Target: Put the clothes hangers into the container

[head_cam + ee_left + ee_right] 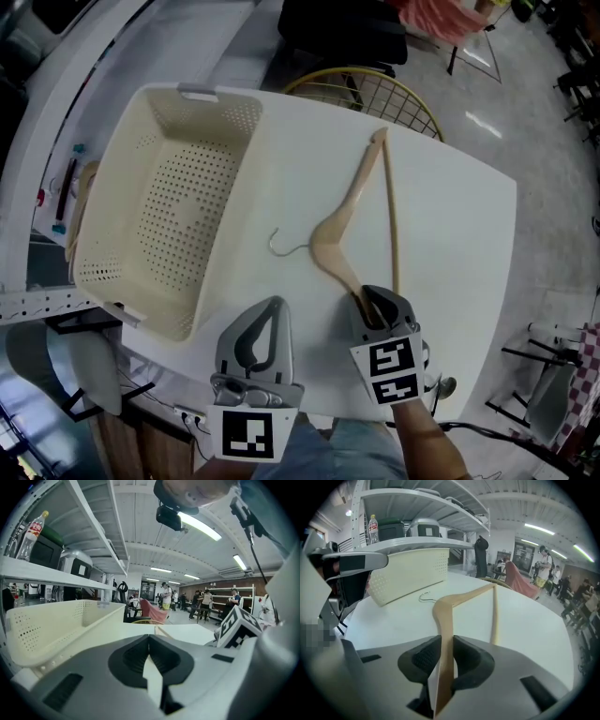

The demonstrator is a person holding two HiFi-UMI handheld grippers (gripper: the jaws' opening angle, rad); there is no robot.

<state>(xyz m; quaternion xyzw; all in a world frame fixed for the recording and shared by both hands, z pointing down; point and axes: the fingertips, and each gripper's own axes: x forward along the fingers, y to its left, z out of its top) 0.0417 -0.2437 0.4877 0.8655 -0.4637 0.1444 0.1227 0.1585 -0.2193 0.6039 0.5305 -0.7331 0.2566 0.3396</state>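
A light wooden hanger [337, 230] with a metal hook [278, 246] lies flat on the white table [459, 244], to the right of the cream perforated basket [225, 122]. My right gripper [372, 305] is at the near end of the hanger's lower arm. In the right gripper view that arm [443, 616] runs between the jaws of the right gripper [445, 648], and both pads press on it. My left gripper [272, 305] sits at the table's front edge, just right of the basket. Its jaws [149, 641] are shut with nothing in them.
A yellow wire chair [375, 94] stands behind the table's far edge. A white shelf unit with a bottle [30, 534] and appliances rises left of the basket [56, 620]. The table's rounded front edge is close under both grippers. People stand far off in the room.
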